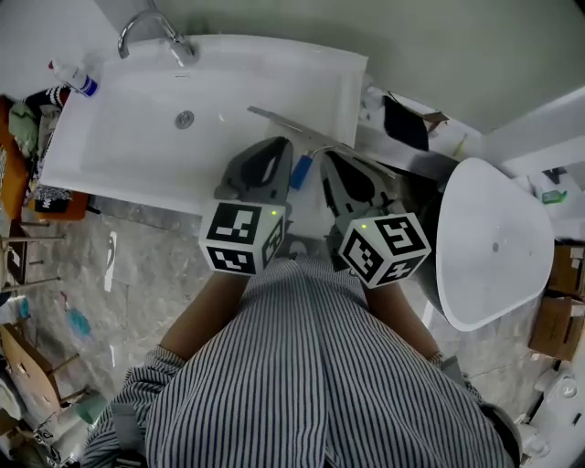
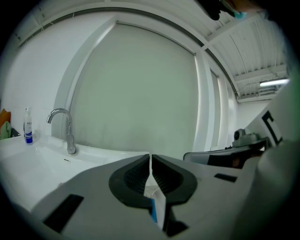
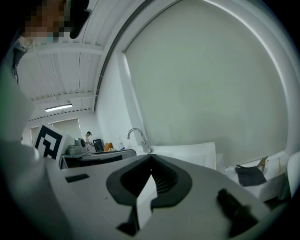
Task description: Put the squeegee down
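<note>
The squeegee (image 1: 283, 122) lies flat on the right part of the sink (image 1: 119, 137), close to the front edge and near the front right corner. Its thin gray blade points toward the back. Its blue handle (image 1: 298, 173) sits just past the tips of the two grippers.

The left gripper (image 2: 150, 157) has its jaws closed together, with nothing pinched in them. A bit of blue shows under them, and that looks like the handle down below. The right gripper (image 3: 151, 161) is closed and empty too. Both are held side by side over the front edge of the sink.

So the job looks done: the squeegee is down and nobody holds it. The next move only needs the hands to draw away without bumping the handle.

The sink is white and smooth. The tap (image 1: 151, 27) stands at the back left corner. A small bottle with a blue cap (image 1: 73, 79) sits by the left edge. Off the right edge are a dark cloth (image 1: 403, 123) and a big white oval lid (image 1: 494, 242). The floor (image 1: 137, 265) is gray stone and the wall is pale.
</note>
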